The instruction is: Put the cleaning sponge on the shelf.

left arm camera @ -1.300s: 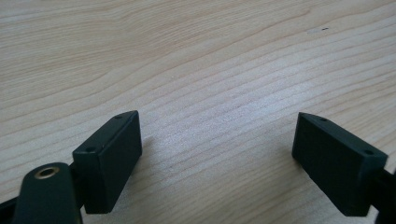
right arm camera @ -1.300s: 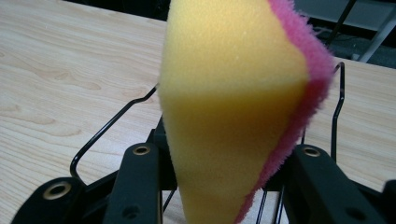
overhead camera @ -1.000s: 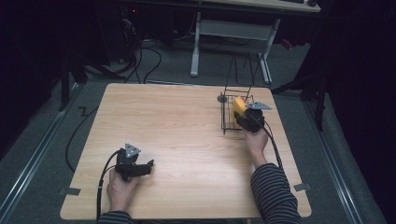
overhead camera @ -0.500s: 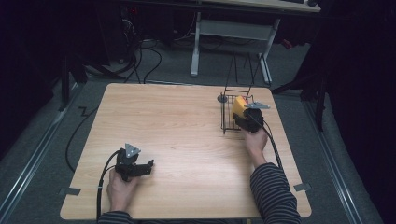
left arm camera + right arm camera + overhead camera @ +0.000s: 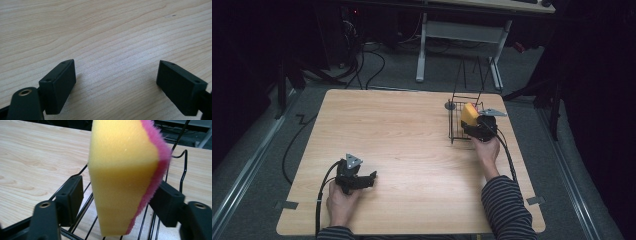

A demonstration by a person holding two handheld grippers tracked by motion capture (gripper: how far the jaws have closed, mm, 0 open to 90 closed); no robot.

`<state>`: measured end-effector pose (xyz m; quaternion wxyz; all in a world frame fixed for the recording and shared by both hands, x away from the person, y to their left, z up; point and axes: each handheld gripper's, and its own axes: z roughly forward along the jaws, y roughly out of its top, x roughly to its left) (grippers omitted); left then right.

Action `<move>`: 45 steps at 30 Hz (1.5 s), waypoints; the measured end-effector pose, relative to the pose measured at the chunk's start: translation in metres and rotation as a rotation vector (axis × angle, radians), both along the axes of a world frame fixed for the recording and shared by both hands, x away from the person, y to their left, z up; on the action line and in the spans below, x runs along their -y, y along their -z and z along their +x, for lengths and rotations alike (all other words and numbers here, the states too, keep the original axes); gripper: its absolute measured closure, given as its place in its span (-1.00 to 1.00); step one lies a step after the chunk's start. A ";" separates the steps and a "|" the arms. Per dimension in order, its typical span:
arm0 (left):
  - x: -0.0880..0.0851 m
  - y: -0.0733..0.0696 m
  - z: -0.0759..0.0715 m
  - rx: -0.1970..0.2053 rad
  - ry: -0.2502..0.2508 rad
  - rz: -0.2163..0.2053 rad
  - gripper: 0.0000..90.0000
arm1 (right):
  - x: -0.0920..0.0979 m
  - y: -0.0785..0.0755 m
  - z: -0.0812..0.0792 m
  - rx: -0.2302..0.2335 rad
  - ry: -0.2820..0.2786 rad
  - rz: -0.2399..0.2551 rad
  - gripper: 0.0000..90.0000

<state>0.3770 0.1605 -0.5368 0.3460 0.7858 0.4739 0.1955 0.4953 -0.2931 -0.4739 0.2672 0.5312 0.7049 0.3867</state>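
Two grippers are at work, and only one is loaded. The right gripper [image 5: 117, 202] has its jaws pressed on a sponge [image 5: 125, 175], one on the yellow face, the other on the pink scouring side; the sponge stands on edge between them, its lower tip down among the black wires of a rack [image 5: 183, 165]. In the high view that right gripper [image 5: 476, 125] sits at the far right of the table [image 5: 402, 140], at the rack [image 5: 457, 132], with the sponge [image 5: 469, 114] poking up above the wire frame. A small dark disc [image 5: 450, 105] lies on the table just left of the rack's far corner.

The left gripper [image 5: 116, 85] has its jaws spread wide with nothing between them, low over bare wood at the near left [image 5: 362, 181], well apart from the rack.

The step in hand looks like setting the sponge into the rack, and it seems nearly done. The next move would call for lowering it until the wires bear it, then spreading the jaws gently so that the soft foam does not spring sideways or tip over the frame, and lifting straight out without snagging a wire.
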 end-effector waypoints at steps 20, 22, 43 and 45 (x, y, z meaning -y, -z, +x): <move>0.000 0.000 0.000 0.002 -0.001 0.000 -0.64 | 0.005 -0.023 -0.023 0.015 -0.033 0.014 -0.52; 0.000 0.000 0.000 0.002 -0.001 0.000 -0.63 | 0.006 -0.026 -0.025 0.017 -0.036 0.013 -0.53; 0.000 0.000 0.000 0.000 0.003 0.002 -0.64 | 0.007 -0.059 -0.076 0.093 -0.101 0.055 -0.36; 0.000 0.000 0.000 0.001 0.003 0.002 -0.64 | 0.007 -0.061 -0.082 0.116 -0.106 0.064 -0.29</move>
